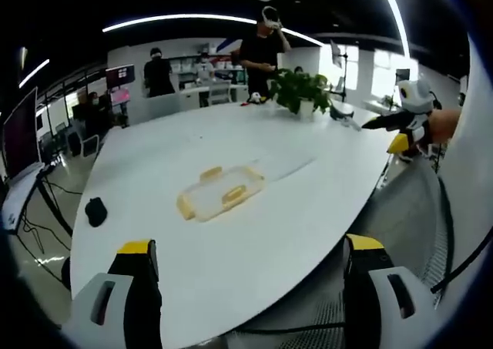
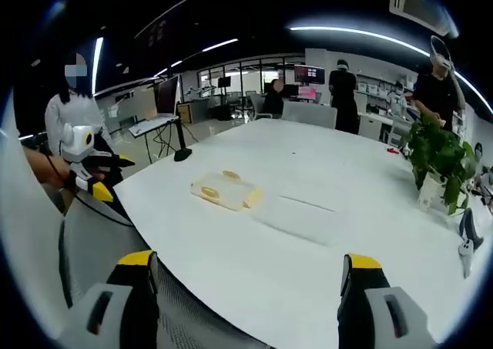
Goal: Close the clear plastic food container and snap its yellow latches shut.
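Nearest, the left gripper point(image 1: 246, 268) is held with its jaws spread wide and empty at the worktop point(image 1: 231, 233) edge, and the right gripper point(image 2: 246, 283) is held likewise, jaws apart, nothing between them. Further out, the clear plastic food container point(image 1: 219, 191) is seen lying flat mid-worktop, well apart from both grippers, its yellow latches point(image 1: 235, 194) showing along its sides. Beyond it, a black mouse point(image 1: 95, 210) is spotted at one edge, and a potted plant point(image 1: 299, 92) stands at the far end.
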Demonstrator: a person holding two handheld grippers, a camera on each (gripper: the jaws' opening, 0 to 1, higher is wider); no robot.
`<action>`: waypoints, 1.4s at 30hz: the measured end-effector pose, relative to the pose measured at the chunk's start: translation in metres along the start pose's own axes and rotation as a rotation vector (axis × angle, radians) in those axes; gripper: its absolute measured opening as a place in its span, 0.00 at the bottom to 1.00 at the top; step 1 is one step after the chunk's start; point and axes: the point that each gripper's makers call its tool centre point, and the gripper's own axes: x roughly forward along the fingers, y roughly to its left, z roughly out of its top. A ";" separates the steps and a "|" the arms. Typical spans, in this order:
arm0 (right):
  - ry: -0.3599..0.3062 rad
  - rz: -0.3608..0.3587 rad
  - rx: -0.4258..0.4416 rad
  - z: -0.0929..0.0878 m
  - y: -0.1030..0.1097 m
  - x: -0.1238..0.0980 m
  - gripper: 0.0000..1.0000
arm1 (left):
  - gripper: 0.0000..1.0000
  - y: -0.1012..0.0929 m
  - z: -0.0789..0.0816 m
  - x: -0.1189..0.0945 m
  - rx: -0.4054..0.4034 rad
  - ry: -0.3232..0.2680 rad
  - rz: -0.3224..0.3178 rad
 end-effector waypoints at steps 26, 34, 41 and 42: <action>-0.011 0.121 -0.088 0.038 0.004 0.036 0.99 | 0.93 0.020 0.020 0.024 0.082 0.015 -0.052; -0.016 0.154 -0.151 0.048 0.003 0.048 0.87 | 0.96 0.026 0.026 0.031 0.121 0.021 -0.096; -0.013 0.174 -0.189 0.054 0.000 0.058 0.88 | 0.96 0.030 0.029 0.035 0.149 0.028 -0.129; -0.009 0.179 -0.199 0.055 0.000 0.060 0.87 | 0.96 0.031 0.029 0.036 0.154 0.034 -0.138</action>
